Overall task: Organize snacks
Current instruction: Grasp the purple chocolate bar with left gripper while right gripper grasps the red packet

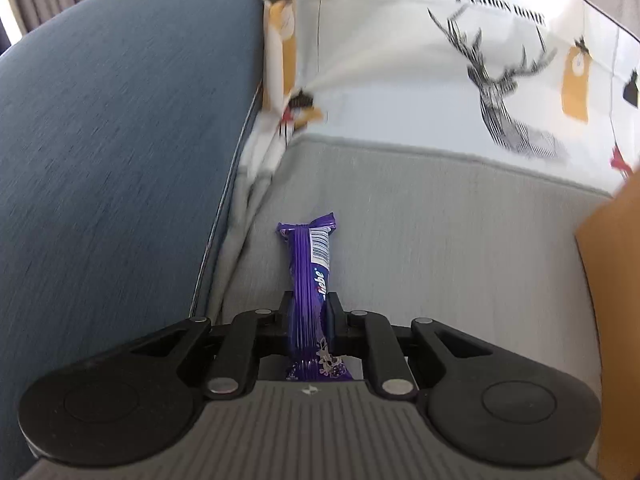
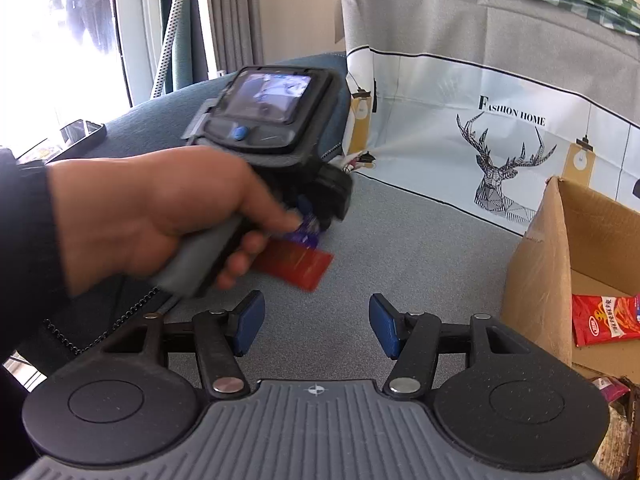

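Note:
My left gripper (image 1: 310,312) is shut on a purple snack bar (image 1: 310,264), which sticks forward above the grey cloth surface (image 1: 440,240). In the right wrist view the left gripper (image 2: 320,208) is held by a hand, with the purple snack bar (image 2: 304,234) showing under it. A red snack packet (image 2: 298,266) lies on the grey surface just below it. My right gripper (image 2: 316,324) is open and empty, with blue pads (image 2: 382,324), low over the grey surface. A cardboard box (image 2: 536,264) stands at the right with a red snack packet (image 2: 604,318) inside.
A blue sofa arm (image 1: 112,140) rises at the left. A white cloth with a deer print (image 2: 504,168) hangs at the back. The box edge (image 1: 616,280) shows at the right of the left wrist view. More packets (image 2: 612,390) lie at the lower right.

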Demonstrator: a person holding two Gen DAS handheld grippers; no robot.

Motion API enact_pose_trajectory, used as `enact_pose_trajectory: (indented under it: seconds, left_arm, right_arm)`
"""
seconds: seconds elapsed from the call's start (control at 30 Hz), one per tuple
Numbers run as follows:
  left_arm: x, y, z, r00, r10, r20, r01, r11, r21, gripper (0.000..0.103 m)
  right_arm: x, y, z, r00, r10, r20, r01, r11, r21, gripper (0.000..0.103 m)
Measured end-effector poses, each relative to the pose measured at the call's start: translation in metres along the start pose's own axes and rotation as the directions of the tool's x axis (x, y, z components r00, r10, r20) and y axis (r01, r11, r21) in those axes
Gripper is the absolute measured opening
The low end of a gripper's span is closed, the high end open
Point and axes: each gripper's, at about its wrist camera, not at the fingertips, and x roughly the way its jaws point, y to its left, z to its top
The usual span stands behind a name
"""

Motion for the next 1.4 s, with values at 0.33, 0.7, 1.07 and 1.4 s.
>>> enact_pose_trajectory:
  seconds: [0.33, 0.7, 1.07, 1.4]
  left_arm:
    - [-0.041, 0.034, -0.074, 0.952, -0.249, -0.177, 0.196, 0.943, -0.270, 0.015]
    - [-0.057, 0.044, -0.096, 0.936, -0.299, -0.184, 0.261, 0.943, -0.208, 0.016]
    - [-0.046, 0.044, -0.089, 0.937, -0.300, -0.177, 0.265, 0.943, -0.199, 0.027]
    - [-0.047, 0.044, -0.089, 0.942, -0.290, -0.170, 0.258, 0.948, -0.189, 0.027]
  right_arm:
    - [-0.003, 0.009, -0.007, 1.000, 0.009, -0.020, -0.009, 0.999, -0.037, 0.069]
    - [0.023, 0.033, -0.030, 0.983, 0.085, -0.161, -0.098, 0.992, -0.074, 0.084]
    - [0.071, 0.044, -0.042, 0.959, 0.046, -0.278, -0.059, 0.998, -0.038, 0.093]
    - [0.053, 0.041, -0.051, 0.975, -0.006, -0.221, -0.020, 0.993, -0.116, 0.058]
